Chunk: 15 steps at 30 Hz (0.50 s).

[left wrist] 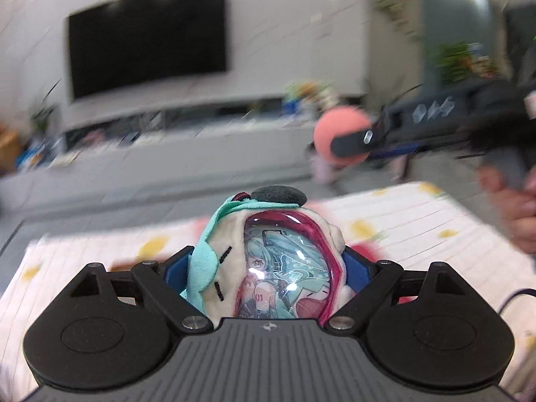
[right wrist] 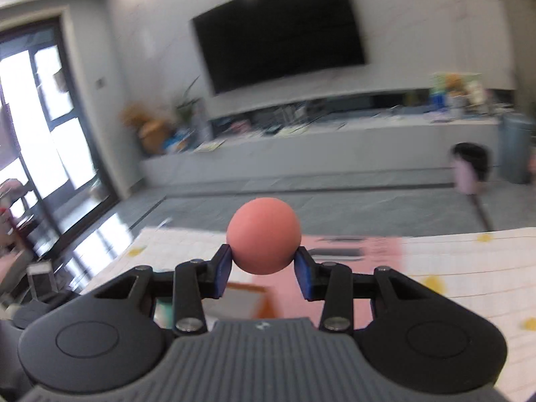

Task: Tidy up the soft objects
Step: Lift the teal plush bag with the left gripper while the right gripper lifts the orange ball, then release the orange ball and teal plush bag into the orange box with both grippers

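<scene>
Right wrist view, pink ball (right wrist: 263, 235) pinched between tool (right wrist: 264, 269) pads — above table (right wrist: 469, 261)

Count, both views. Grippers: two – left gripper (left wrist: 268, 264), right gripper (right wrist: 264, 264). Soft objects in grip: two – one plush pouch (left wrist: 264, 261) (clear window, printed figure inside), one pink ball (right wrist: 264, 235). Wall television (right wrist: 279, 28): one. Patterned bench cover (left wrist: 418, 221): one. Person's hand (left wrist: 516, 207): one visible. Items along low TV shelf (right wrist: 335, 134): too blurred to count.
</scene>
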Motion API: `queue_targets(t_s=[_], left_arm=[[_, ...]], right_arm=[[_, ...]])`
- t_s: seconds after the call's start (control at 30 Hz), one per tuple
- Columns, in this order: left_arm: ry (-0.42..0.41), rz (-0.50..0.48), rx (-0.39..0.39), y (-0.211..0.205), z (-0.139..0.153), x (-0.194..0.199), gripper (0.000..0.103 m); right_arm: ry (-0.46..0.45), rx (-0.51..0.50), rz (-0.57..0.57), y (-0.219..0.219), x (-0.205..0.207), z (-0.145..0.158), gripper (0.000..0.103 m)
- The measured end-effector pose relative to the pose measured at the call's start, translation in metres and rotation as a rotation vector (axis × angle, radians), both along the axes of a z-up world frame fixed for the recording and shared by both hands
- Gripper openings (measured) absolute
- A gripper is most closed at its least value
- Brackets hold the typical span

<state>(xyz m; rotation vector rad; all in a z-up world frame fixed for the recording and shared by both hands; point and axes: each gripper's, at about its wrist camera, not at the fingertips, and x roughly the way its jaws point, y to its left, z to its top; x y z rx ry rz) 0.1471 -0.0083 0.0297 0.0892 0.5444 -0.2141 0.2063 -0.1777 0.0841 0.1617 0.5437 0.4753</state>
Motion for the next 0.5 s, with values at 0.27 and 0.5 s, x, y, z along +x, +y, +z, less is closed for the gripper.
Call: queue_targets(t_s=[0.27,0.5], left_arm=[[0.248,0.198,-0.02,0.052,-0.071,0.035,0.103],[0.292,0.164,-0.029,0.065,-0.063,0.025,0.103]], right_arm=[[0.198,-0.236,0.16,0.121,0.032,-0.065,0.04],[0.305,-0.365,0.152,0.152,0.055,-0.113,0.04]])
